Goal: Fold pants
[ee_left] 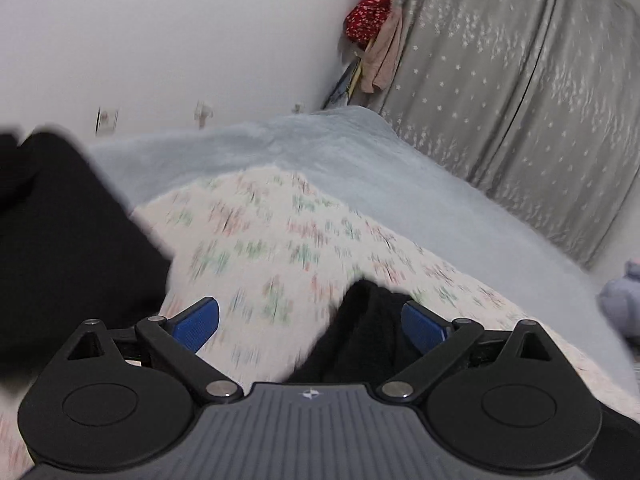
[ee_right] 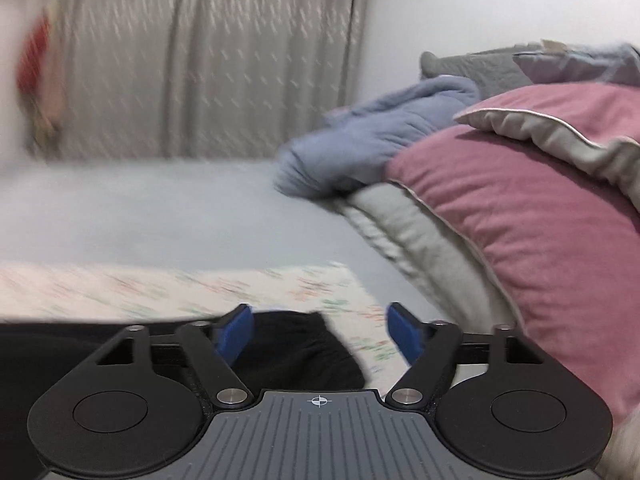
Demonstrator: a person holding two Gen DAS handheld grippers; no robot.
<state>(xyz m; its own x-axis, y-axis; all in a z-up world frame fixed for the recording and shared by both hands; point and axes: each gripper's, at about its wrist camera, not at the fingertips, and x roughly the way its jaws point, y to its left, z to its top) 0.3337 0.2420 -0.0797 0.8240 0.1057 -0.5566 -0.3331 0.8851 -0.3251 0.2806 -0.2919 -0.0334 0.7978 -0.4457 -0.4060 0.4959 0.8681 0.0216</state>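
Note:
The black pants (ee_left: 68,248) lie on a floral cloth (ee_left: 280,240) spread on the bed. In the left wrist view a large dark part fills the left side and a raised bunch (ee_left: 368,332) sits between the blue pads, close to the right pad. My left gripper (ee_left: 310,320) is open. In the right wrist view a black corner of the pants (ee_right: 304,352) lies just below my right gripper (ee_right: 320,330), beside its left pad. The right gripper is open and holds nothing. Both views are motion-blurred.
A pale blue bedspread (ee_left: 360,168) covers the bed. A pink pillow (ee_right: 540,216) and a blue-grey bundle (ee_right: 372,144) lie at the right. Grey curtains (ee_left: 520,80) hang behind the bed. Red and pink cloths (ee_left: 372,16) hang in the corner.

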